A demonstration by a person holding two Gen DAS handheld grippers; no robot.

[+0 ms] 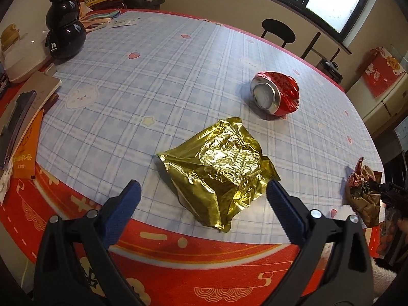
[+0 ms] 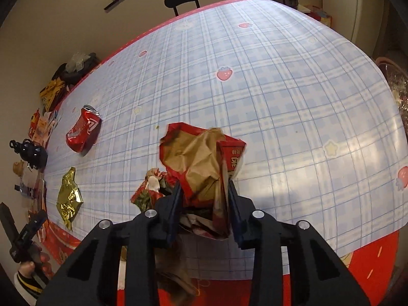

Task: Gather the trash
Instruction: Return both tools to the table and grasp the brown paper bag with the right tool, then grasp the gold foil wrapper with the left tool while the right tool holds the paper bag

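Your table point(image 1: 178, 58), covered in blue plaid cloth with a red border, fills both views, with a black chair point(image 1: 278, 32) at its far side. On it, the crumpled gold foil bag point(image 1: 221, 170) lies near the front edge, right before your left gripper point(image 1: 204, 191), whose blue jaws stand wide apart and touch nothing. Beyond lies a crushed red can point(image 1: 276, 93). Your right gripper point(image 2: 204, 191) is clamped on a crumpled red-and-brown wrapper point(image 2: 201, 163) at the near edge.
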